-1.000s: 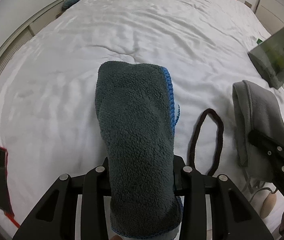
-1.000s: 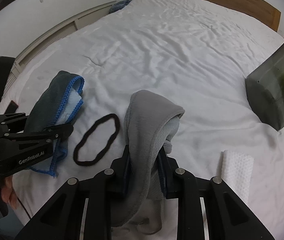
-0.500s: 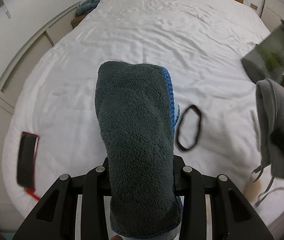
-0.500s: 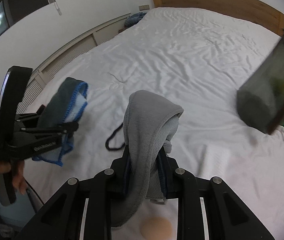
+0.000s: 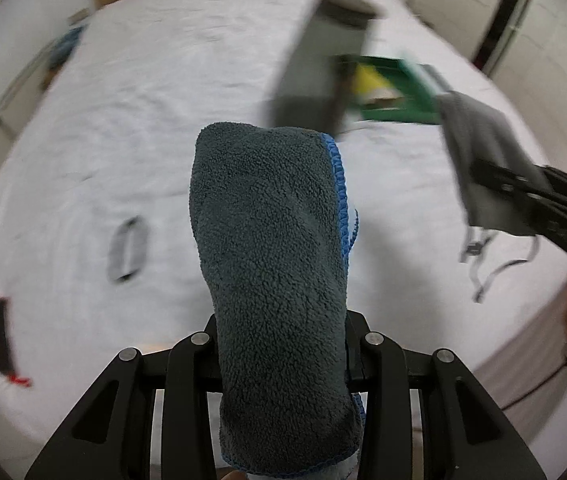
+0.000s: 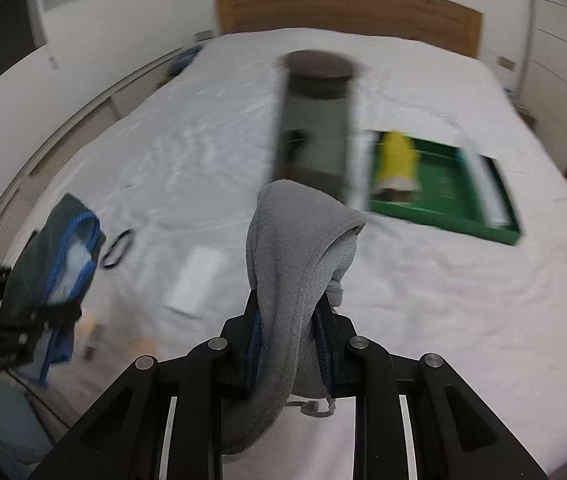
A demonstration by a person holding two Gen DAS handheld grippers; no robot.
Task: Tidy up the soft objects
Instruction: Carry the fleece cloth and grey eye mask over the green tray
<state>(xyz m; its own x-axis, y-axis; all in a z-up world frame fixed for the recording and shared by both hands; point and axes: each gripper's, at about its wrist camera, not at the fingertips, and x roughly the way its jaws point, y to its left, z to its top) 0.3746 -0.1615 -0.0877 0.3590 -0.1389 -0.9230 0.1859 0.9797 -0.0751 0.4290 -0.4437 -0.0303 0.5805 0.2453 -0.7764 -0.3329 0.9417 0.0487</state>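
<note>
two grippers were up over the bed (image 6: 443, 280), each clamped on one cloth. at the left, the left gripper (image 5: 283, 344) had its fingers closed tight around one dark fleece cloth with blue edging (image 5: 271, 240); the right gripper (image 6: 289, 320) pinched one grey knit garment (image 6: 295, 240), drooping over its tips, cords dangling. on the white sheet lay one black hair band (image 6: 117, 248), one white folded pad (image 6: 195, 276), one blurred grey upright box (image 6: 315, 128) and, furthest right, one green tray (image 6: 451, 184) holding one yellow item (image 6: 397, 160). a wooden headboard (image 6: 347, 12) stood behind, against white walls.
</note>
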